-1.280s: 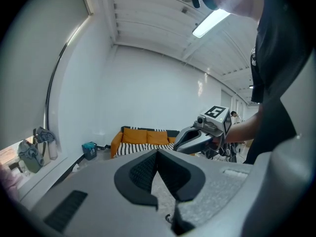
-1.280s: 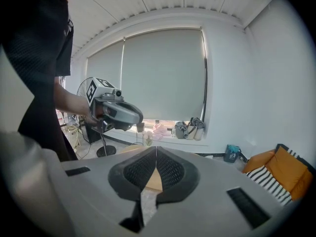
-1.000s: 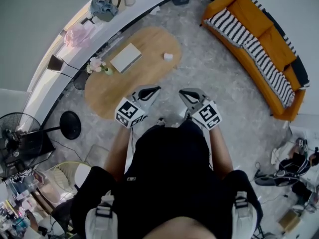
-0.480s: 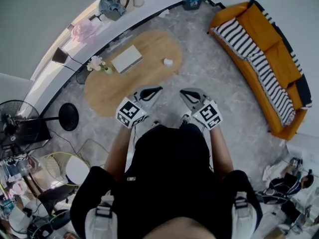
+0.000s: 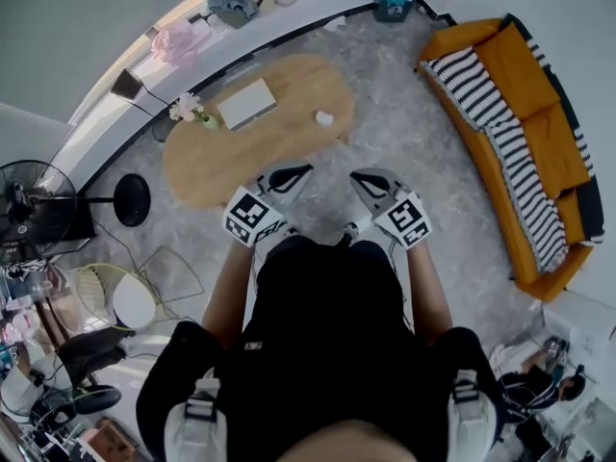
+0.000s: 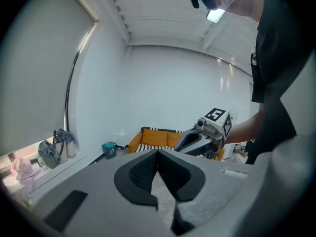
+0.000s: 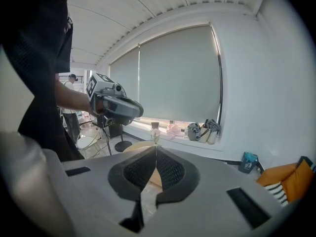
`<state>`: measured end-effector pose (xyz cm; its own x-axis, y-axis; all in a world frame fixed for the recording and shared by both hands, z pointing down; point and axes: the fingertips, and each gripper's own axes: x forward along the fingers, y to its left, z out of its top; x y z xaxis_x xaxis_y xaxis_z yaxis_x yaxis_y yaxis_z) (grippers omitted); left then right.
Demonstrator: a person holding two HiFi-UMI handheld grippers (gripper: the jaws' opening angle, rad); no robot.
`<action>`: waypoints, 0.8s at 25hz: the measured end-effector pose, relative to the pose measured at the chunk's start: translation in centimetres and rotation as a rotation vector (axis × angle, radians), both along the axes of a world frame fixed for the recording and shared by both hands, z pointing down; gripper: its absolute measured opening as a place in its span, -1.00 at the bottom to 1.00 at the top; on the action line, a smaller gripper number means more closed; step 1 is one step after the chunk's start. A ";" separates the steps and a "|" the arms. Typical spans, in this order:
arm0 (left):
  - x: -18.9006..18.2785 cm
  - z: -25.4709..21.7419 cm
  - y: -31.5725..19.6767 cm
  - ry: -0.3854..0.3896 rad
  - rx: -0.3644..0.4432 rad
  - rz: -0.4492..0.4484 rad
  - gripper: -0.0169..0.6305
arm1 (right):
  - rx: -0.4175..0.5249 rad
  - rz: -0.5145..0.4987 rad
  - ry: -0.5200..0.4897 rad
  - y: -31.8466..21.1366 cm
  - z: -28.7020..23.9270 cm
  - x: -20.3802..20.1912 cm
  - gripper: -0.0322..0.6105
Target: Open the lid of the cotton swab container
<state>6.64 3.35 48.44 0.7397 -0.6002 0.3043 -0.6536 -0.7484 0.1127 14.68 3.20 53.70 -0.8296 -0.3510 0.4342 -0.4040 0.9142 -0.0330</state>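
Observation:
A small white container [image 5: 324, 118] sits on the right part of the oval wooden table [image 5: 289, 138] in the head view; it is too small to tell its lid. My left gripper [image 5: 299, 172] is held in front of my body, short of the table's near edge, its jaws shut and empty. My right gripper [image 5: 355, 177] hangs beside it over the floor, also shut with nothing in it. In the left gripper view the closed jaws [image 6: 158, 154] point toward the sofa. In the right gripper view the closed jaws [image 7: 156, 150] point toward the window, with the table's edge behind them.
A flat grey-white book-like object [image 5: 246, 103] and a small flower vase [image 5: 197, 116] lie on the table. An orange sofa [image 5: 525, 152] with a striped blanket stands at the right. A fan [image 5: 24, 210], a round black stand base [image 5: 130, 200] and a round-seated chair [image 5: 125, 296] are at the left.
The room has drifted across the head view: sofa and table sit further right, the fan lower left. Both grippers keep their places before my body, still shut.

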 end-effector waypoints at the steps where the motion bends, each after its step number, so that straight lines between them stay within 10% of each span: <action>1: 0.4 0.1 0.0 -0.003 -0.001 -0.012 -0.95 | 0.000 -0.011 -0.002 0.0 0.1 0.4 -0.91; 20: 3.9 1.2 -1.1 0.004 0.011 -0.023 -0.95 | -0.010 -0.019 0.016 -1.5 1.6 4.1 -0.91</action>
<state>10.59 2.26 49.61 0.7269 -0.6203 0.2947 -0.6701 -0.7346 0.1067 18.75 1.71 55.31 -0.8293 -0.3306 0.4505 -0.3868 0.9215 -0.0359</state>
